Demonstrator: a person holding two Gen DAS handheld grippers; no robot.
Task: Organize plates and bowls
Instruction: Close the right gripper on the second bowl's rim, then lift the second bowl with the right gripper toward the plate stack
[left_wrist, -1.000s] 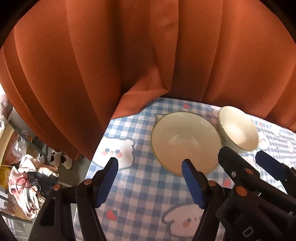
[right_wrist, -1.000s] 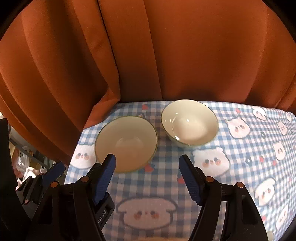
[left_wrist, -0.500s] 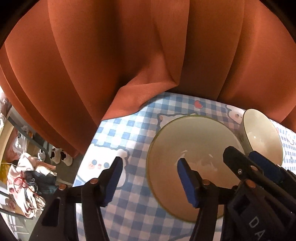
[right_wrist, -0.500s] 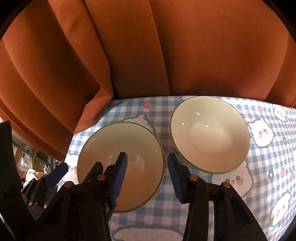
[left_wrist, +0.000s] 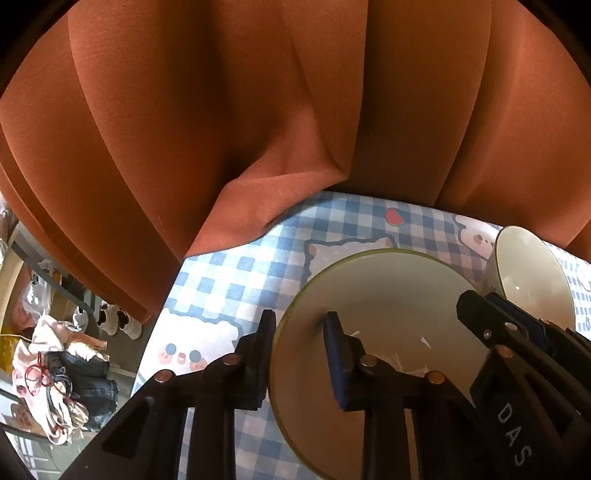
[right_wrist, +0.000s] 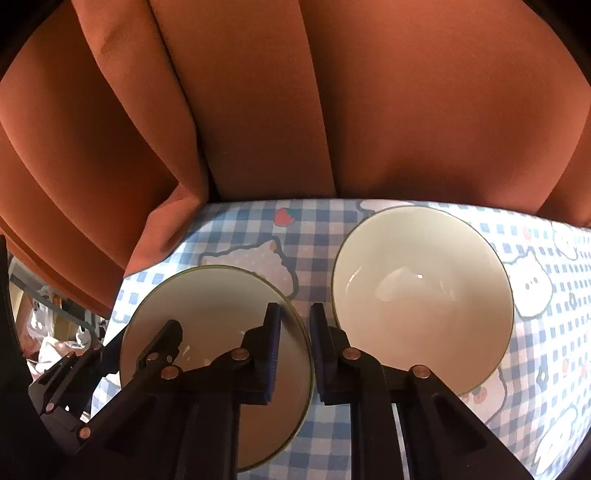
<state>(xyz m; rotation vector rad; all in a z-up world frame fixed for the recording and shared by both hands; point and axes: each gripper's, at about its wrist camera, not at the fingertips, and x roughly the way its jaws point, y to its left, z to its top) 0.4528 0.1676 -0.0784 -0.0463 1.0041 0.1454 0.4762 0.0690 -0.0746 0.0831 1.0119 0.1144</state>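
item: tabletop (right_wrist: 236, 225), covered in a blue-and-white checked cloth with cartoon animal prints. its far edge meets an orange curtain (right_wrist: 369, 103) that hangs right down onto the cloth; a curtain fold lies on the far left corner. the left edge drops to a floor area with a heap of clothes (left_wrist: 55, 373) and a pair of shoes (left_wrist: 118, 321), well apart from the dishes. bare cloth shows between the dishes and the far edge.

item: left tongs (left_wrist: 299, 354), pointing steeply down, straddling the left rim of the plate (left_wrist: 388, 295): one finger outside the rim, the other over the plate's inside. its jaws are closing, with the rim between them; the outer pad sits against the rim, the inner pad looks to rest on the plate, though firm pressure cannot be confirmed.

item: right tongs (right_wrist: 295, 347), also pointing steeply down, closed on the plate's right rim (right_wrist: 221, 295), one pad on each side of the edge.

item: plate, cream with a thin green rim, shallow, empty, near the tabletop's far left corner.

item: bowl (right_wrist: 421, 291), cream, deep, empty, upright on the tabletop just beside the plate's right side, apart from both tongs.
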